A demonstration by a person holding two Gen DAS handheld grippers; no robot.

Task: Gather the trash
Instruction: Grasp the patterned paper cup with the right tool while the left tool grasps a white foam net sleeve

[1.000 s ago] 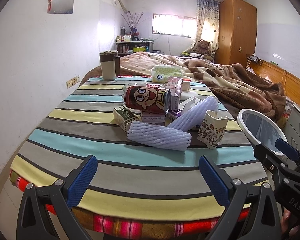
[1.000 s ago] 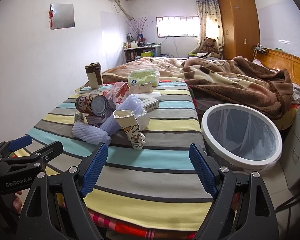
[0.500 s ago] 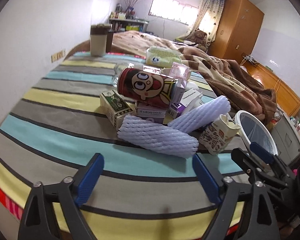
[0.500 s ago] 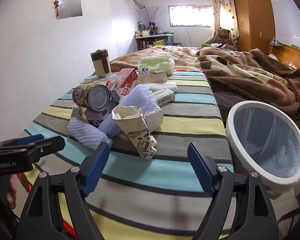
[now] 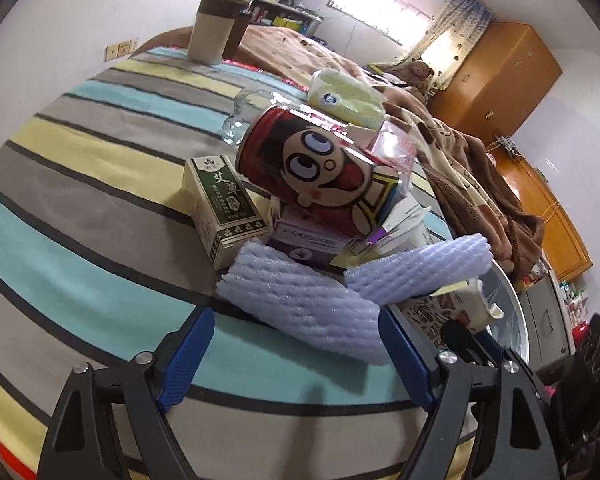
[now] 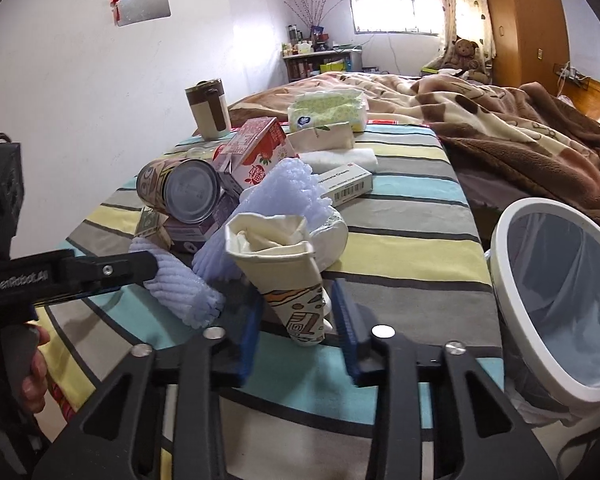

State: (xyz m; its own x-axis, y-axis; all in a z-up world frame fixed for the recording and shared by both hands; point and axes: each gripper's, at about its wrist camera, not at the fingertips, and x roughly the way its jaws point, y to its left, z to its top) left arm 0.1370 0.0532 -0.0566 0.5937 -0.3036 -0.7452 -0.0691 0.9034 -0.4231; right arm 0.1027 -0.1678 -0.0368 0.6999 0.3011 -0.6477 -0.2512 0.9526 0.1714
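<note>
A heap of trash lies on the striped bedspread [image 5: 80, 152]. My left gripper [image 5: 296, 332] points down at a lilac foam sleeve [image 5: 300, 304], which lies across the gap between its blue pads. The jaws are closing and the left pad stands off the foam. My right gripper [image 6: 298, 312] is closing on a crushed paper cup [image 6: 284, 256], and both pads touch its narrow lower end. A white round bin [image 6: 500, 248] with a liner stands to the right, off the bed's edge. The left gripper's finger [image 6: 112, 268] shows in the right wrist view, reaching over the foam sleeve [image 6: 180, 288].
Behind the sleeve lie a red cartoon can [image 5: 312, 164], a green box [image 5: 224, 200], a second foam sleeve [image 5: 420, 268], a milk carton [image 6: 256, 156] and small boxes. A tissue pack [image 5: 348, 100], a mug [image 5: 216, 28] and a brown blanket [image 6: 520, 140] lie farther back.
The left gripper moved in and down toward the foam sleeve, rolled, and its jaws narrowed. The right gripper's jaws went from wide open to closed around the paper cup.
</note>
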